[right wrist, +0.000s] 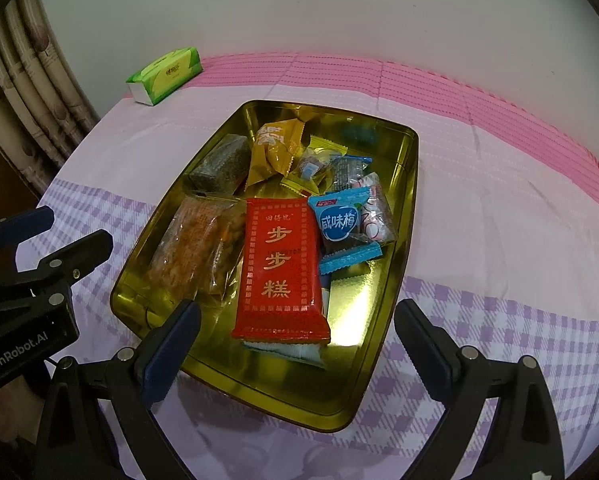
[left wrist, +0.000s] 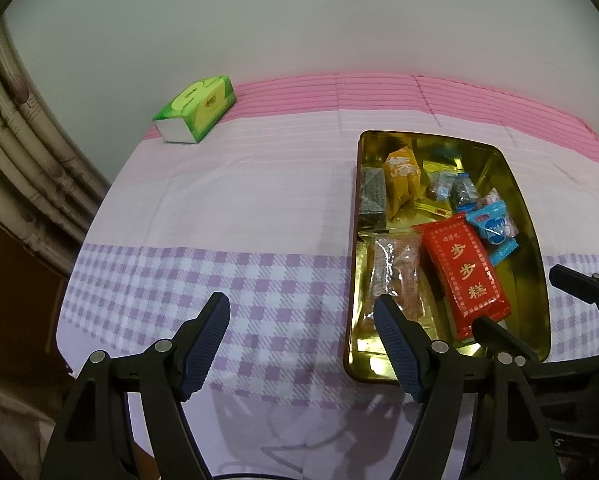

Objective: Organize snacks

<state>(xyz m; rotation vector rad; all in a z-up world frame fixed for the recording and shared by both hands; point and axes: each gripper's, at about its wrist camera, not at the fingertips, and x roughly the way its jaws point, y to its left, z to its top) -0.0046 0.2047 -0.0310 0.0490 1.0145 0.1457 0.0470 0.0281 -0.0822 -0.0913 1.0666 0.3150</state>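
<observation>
A gold tin tray (right wrist: pixel 403 184) (left wrist: pixel 527 216) lies on the cloth and holds several wrapped snacks. A red packet (right wrist: pixel 281 268) (left wrist: pixel 465 276) lies in its middle. Beside it are a clear orange snack bag (right wrist: pixel 197 248) (left wrist: pixel 395 268), a blue packet (right wrist: pixel 341 222) (left wrist: pixel 491 222), a yellow packet (right wrist: pixel 275 148) (left wrist: pixel 401 178) and a dark bar (right wrist: pixel 221 168) (left wrist: pixel 371 192). My left gripper (left wrist: pixel 301 320) hangs open over the cloth at the tray's left edge, holding nothing. My right gripper (right wrist: pixel 297 322) hangs open above the tray's near end, nothing between its fingers.
A green tissue pack (left wrist: pixel 197 108) (right wrist: pixel 165 74) lies at the far left of the pink and purple checked cloth (left wrist: pixel 219 208). A curtain (left wrist: pixel 23 152) hangs at the left, a plain wall behind. The left gripper's body (right wrist: pixel 27 280) shows at the left of the right wrist view.
</observation>
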